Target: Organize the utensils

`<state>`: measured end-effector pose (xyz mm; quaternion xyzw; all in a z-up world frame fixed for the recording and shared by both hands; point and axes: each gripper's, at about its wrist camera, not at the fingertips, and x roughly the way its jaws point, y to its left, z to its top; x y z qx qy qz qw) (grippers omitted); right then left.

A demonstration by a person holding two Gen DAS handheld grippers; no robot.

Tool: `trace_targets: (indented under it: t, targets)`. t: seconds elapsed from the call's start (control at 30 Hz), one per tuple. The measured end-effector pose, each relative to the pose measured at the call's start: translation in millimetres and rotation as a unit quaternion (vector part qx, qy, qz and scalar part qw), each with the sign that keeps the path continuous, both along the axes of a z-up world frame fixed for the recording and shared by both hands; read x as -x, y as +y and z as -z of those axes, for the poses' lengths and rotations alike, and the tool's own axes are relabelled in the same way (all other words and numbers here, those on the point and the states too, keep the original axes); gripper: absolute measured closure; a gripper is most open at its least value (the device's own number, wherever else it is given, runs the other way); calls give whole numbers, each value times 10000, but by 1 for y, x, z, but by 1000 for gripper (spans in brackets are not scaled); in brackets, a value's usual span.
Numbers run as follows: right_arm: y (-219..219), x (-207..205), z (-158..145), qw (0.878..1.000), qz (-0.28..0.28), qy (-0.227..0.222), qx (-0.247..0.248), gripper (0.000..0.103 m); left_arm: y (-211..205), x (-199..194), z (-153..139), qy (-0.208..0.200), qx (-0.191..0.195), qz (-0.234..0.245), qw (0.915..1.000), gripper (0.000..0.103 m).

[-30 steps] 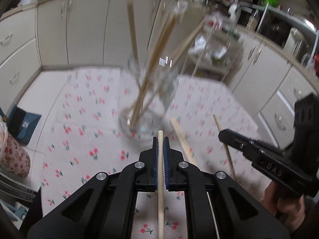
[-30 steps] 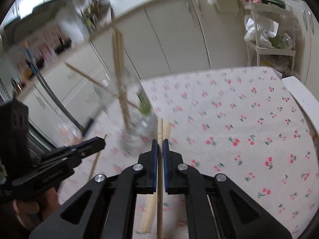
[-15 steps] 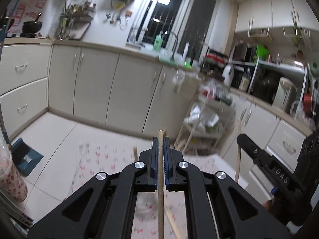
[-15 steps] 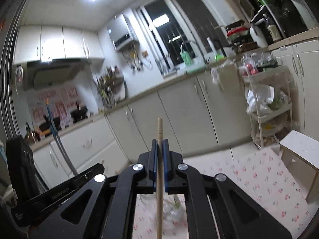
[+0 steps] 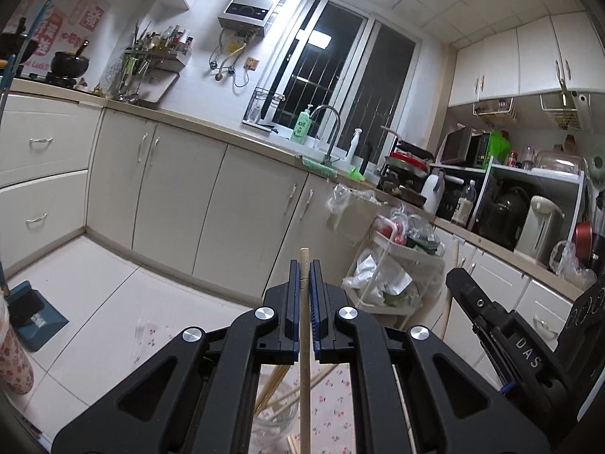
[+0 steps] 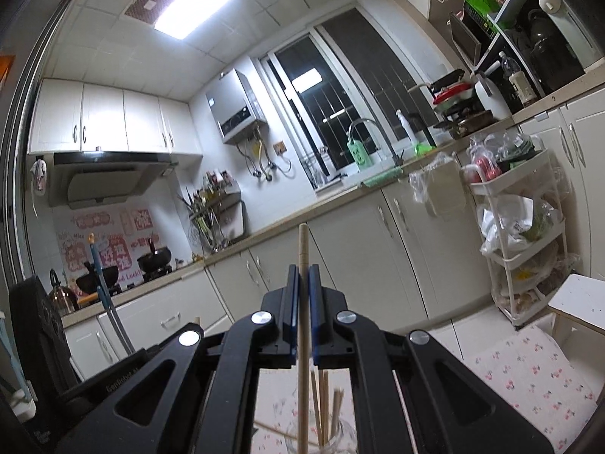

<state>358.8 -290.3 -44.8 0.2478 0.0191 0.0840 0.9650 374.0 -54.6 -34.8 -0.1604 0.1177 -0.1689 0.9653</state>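
Each gripper is clamped on one wooden chopstick: the left gripper (image 5: 301, 295) holds its chopstick (image 5: 304, 340), the right gripper (image 6: 301, 295) its own chopstick (image 6: 302, 340), long axes running along the fingers. The glass jar (image 6: 332, 437) of chopsticks stands below and near both grippers.

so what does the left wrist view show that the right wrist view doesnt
Only the left wrist view shows the blue plastic dustpan on the floor and the other tool's black jaw labelled DAS.

Only the right wrist view shows the bright rectangular ceiling light, the white range hood and the white stool.

Both show a thin wooden chopstick clamped in a shut tool, the clear glass jar of chopsticks below, the green soap bottle and the floral cloth.
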Motion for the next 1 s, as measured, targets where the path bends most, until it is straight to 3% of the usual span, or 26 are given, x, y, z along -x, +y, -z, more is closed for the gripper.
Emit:
trace_targets:
  t: [1.0]
  targets:
    - [3,-34,4,9999,58,-95,-83,97,-3,-39,1,-54,78,-68,9999,98]
